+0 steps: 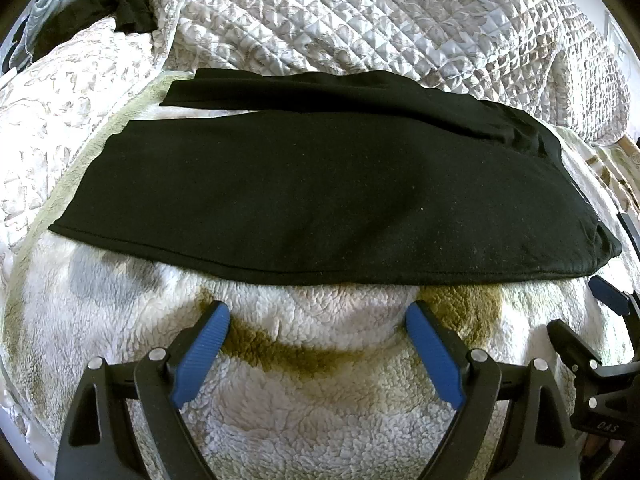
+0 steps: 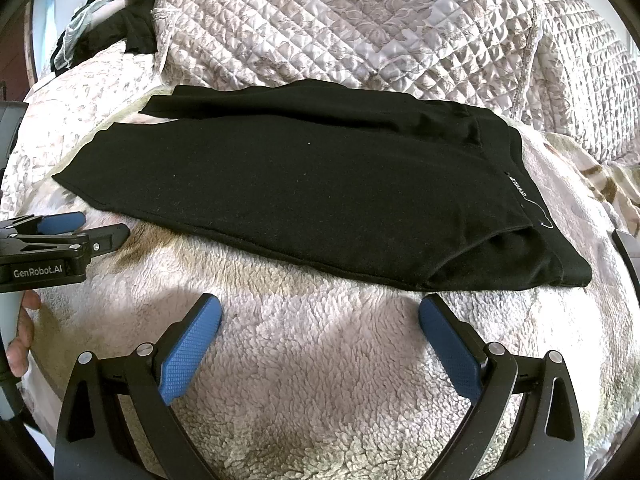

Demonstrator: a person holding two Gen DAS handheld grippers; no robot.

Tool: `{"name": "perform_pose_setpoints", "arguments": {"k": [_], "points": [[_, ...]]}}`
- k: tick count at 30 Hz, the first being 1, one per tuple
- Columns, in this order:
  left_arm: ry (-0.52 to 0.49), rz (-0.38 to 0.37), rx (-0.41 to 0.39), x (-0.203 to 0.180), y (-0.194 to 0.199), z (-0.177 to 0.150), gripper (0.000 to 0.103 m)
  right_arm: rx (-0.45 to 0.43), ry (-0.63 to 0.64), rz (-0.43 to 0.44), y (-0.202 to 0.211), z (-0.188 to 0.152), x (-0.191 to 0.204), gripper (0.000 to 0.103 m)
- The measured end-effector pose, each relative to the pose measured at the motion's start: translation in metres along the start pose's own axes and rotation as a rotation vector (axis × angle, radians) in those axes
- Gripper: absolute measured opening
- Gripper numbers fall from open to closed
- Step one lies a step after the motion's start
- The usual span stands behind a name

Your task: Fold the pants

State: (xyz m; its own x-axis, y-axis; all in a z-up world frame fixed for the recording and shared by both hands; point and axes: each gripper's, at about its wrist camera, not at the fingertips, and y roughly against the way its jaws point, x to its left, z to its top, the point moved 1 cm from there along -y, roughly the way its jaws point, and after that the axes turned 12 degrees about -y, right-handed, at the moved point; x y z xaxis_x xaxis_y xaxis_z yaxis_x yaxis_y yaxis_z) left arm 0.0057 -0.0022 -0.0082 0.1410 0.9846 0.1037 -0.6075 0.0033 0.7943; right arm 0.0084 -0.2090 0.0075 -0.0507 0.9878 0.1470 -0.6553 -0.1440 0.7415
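Black pants [image 1: 312,184] lie flat on a white fleece blanket [image 1: 320,392], legs stretched to the left, waistband at the right. They also show in the right wrist view [image 2: 312,192], where a waistband label [image 2: 520,192] is visible. My left gripper [image 1: 318,312] is open and empty, just short of the pants' near edge. My right gripper [image 2: 320,308] is open and empty, also just short of the near edge, closer to the waistband. Each gripper appears at the side of the other's view: the right gripper [image 1: 608,292], the left gripper [image 2: 80,224].
A quilted bedspread [image 1: 360,20] rises behind the pants and shows in the right wrist view [image 2: 360,28]. Dark clothing [image 1: 120,4] is piled at the far left. The fleece blanket [image 2: 320,380] covers the near area.
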Motion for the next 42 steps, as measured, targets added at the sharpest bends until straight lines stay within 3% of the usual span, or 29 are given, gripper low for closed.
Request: {"name": "perform_pose_setpoints", "arguments": {"k": [42], "points": [[-0.003,0.0,-0.002,-0.003,0.0018,0.0007,0.092,0.006,-0.001,0.001,-0.0015,-0.001,0.0011,0.099]]}}
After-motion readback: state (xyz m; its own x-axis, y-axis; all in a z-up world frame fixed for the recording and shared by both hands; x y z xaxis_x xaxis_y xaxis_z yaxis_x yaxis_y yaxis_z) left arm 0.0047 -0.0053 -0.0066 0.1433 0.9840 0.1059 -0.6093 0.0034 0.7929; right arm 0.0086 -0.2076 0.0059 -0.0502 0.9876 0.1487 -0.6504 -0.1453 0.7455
